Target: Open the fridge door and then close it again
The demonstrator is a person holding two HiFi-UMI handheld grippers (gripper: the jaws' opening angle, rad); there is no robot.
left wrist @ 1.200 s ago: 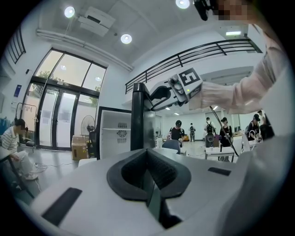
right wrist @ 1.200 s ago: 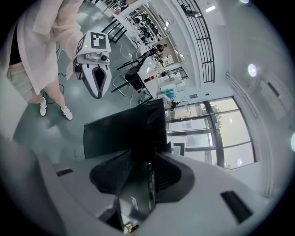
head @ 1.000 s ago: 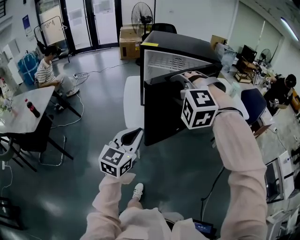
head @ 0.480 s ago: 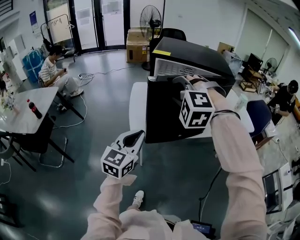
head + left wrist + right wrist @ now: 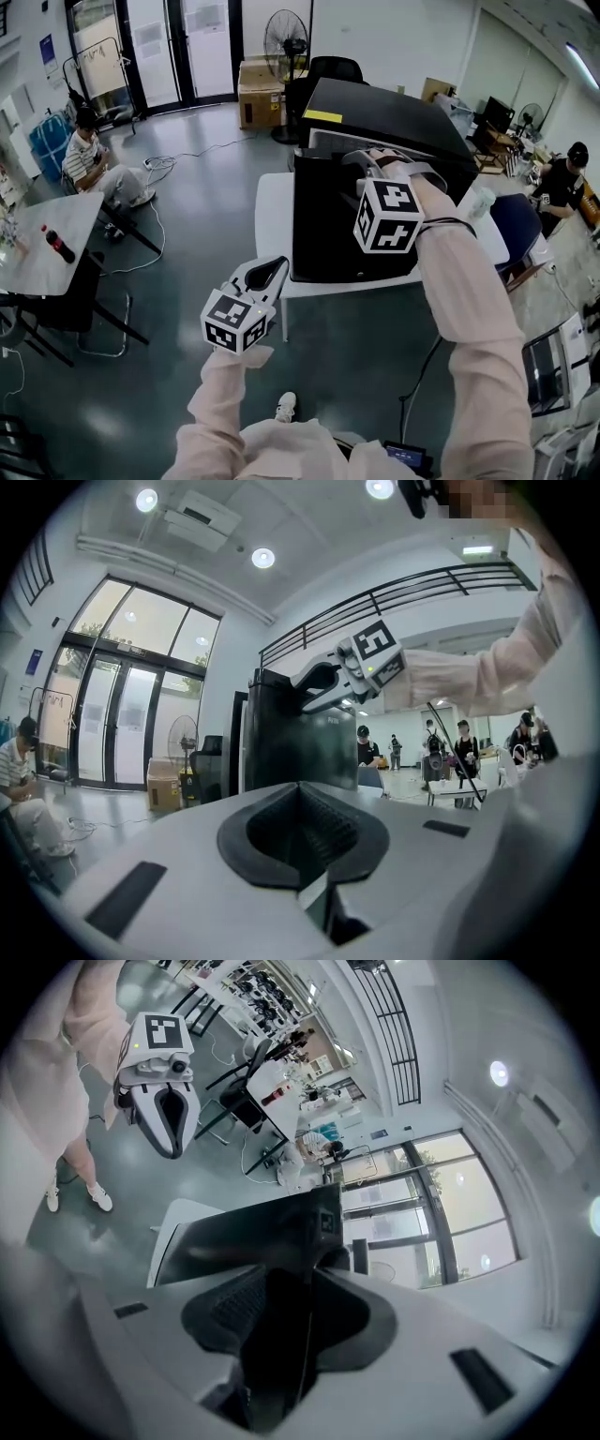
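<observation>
Glossy grey floor [image 5: 197, 234] surrounds white table [image 5: 272, 225] bearing fridge [image 5: 337, 230].

L of white table [image 5: 274, 211]: grey floor [image 5: 197, 234] open, left tongs [image 5: 274, 270] clear.
Ahead: black fridge door [image 5: 328, 220] blocks; right tongs [image 5: 362, 157] clamped on its edge.

The fridge [image 5: 347, 225] is finished in black, and a yellow sticker [image 5: 322, 116] is seen on its top. The table [image 5: 272, 216] is white. The left gripper [image 5: 274, 269] and the right gripper [image 5: 375, 159] are moulded in pale grey-white with black ribbed pads [image 5: 328, 827] — their marker cubes [image 5: 234, 322] are patterned in black-and-white squares. The sleeves [image 5: 469, 300] are pale pink. The floor [image 5: 187, 281] is a glossy grey-green, the cardboard box [image 5: 258, 94] brown — and a seated person's shirt [image 5: 80, 157] is striped dark and light.
</observation>
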